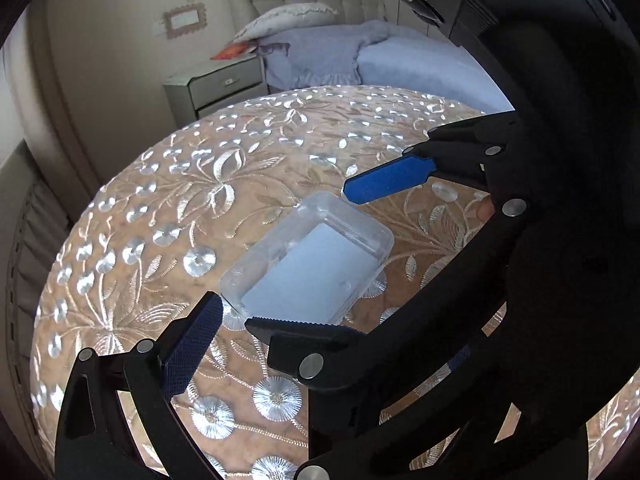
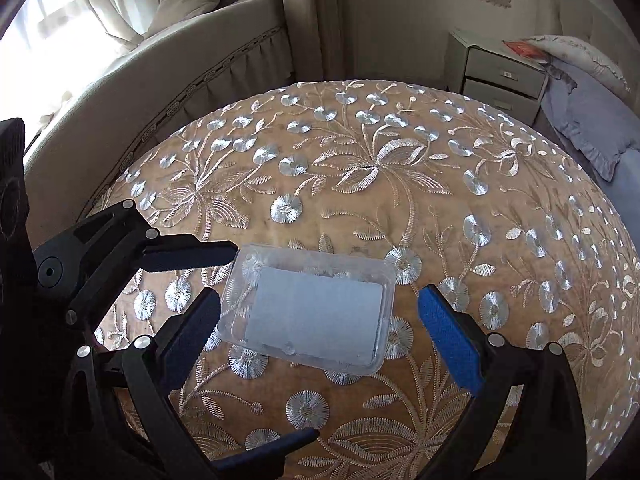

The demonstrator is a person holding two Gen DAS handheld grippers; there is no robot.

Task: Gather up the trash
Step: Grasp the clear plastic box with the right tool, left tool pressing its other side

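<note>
Both claws at the box (image 2: pixel 310 312)
We hold the right claw (image 2: pixel 320 320) and left claw (image 2: pixel 264 344) spread wide around it on the cloth (image 2: pixel 360 184).

Bedroom with blue-quilted bed (image 1: pixel 400 60), grey 2-drawer nightstand (image 2: pixel 500 76), curtained bright window (image 2: pixel 60 20), beige walls (image 1: pixel 120 72).

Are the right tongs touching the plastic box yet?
Apart. In the right wrist view, patterned cloth shows between the plastic box and each blue pad of the open right tongs, which straddle it.
</note>
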